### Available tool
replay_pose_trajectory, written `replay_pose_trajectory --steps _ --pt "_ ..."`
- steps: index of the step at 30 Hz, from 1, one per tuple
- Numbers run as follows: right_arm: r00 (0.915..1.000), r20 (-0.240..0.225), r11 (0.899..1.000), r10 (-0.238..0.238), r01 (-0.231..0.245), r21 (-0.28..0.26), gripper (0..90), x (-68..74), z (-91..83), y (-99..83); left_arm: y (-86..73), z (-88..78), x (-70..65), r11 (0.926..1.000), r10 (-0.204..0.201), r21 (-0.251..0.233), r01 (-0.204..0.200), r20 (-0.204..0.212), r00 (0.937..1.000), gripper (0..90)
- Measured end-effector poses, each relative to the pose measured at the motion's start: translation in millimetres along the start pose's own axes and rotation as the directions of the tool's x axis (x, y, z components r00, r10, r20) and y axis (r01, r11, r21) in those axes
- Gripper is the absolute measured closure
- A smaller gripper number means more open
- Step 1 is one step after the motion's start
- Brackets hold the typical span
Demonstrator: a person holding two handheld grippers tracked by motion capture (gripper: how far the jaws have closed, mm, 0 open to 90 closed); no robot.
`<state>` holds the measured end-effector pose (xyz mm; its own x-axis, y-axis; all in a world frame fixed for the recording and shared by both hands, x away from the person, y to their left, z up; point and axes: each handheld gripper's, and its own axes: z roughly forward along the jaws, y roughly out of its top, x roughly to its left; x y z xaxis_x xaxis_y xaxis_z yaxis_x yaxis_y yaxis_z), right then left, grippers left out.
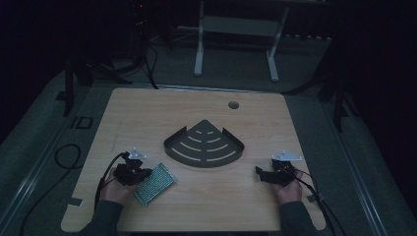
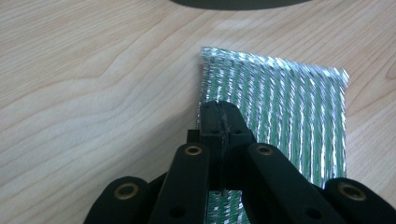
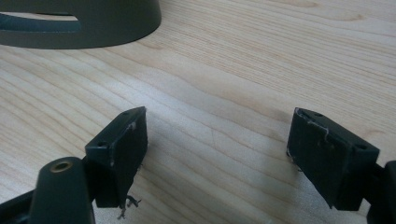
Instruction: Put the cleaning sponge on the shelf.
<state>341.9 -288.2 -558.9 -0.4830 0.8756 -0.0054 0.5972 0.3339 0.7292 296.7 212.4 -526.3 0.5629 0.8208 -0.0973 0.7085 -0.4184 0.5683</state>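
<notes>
left gripper (image 2: 219, 116) is clamped tight on the edge of the green and silver scouring pad (image 2: 280, 112) lying on the table (image 1: 206, 196). right gripper (image 3: 217, 154) sits with jaws wide apart, holding nothing, near the dark corner shelf (image 1: 204, 145).

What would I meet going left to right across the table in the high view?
Left gripper → green-and-silver pouch → dark fan-shaped slotted tray → right gripper.
</notes>
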Motion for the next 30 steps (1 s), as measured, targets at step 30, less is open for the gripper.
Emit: replay_pose_trajectory --steps 30 --pt "1.0 0.0 1.0 -0.001 0.001 0.0 19.6 0.0 0.0 0.0 2.1 -5.9 16.0 0.9863 -0.139 0.091 0.138 0.008 0.9903 76.3"
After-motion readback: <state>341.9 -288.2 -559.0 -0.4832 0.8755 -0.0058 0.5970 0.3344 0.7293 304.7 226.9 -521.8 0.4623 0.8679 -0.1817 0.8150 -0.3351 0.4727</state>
